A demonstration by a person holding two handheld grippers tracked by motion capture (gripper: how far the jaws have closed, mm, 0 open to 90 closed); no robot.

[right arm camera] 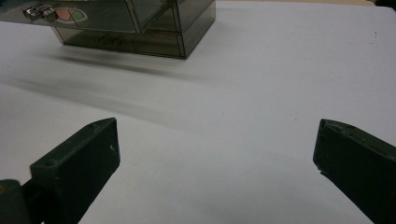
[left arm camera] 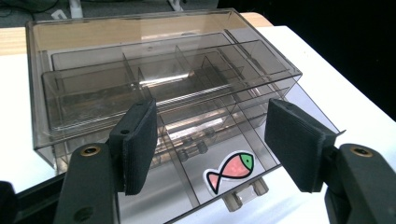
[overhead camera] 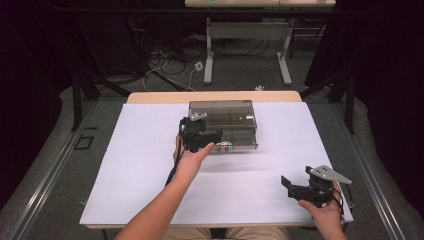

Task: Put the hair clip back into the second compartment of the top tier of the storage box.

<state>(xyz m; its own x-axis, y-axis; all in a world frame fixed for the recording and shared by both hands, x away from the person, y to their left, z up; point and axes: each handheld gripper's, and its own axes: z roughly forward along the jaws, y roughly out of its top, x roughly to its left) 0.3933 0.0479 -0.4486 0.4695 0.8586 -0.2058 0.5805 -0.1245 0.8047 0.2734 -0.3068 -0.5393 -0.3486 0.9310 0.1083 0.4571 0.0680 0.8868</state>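
A smoky clear plastic drawer box (overhead camera: 235, 114) (left arm camera: 159, 60) (right arm camera: 154, 28) stands on the far middle of the white table top (overhead camera: 145, 175). Its bottom drawer (left arm camera: 219, 154) is pulled out toward me and carries a fish sticker (left arm camera: 232, 170) (overhead camera: 225, 146) (right arm camera: 70, 15) near a small handle (left arm camera: 243, 196). My left gripper (overhead camera: 212, 136) (left arm camera: 210, 140) hovers at the drawer's front left, jaws open and apart, pads touching nothing. My right gripper (overhead camera: 289, 184) (right arm camera: 215, 154) rests open over bare table at the front right.
The drawer has several empty dividers. Beyond the table's far wooden edge (overhead camera: 215, 96) lie floor cables (overhead camera: 165, 65) and the white legs of another desk (overhead camera: 209, 60). Black stand legs (overhead camera: 80, 95) flank the table on both sides.
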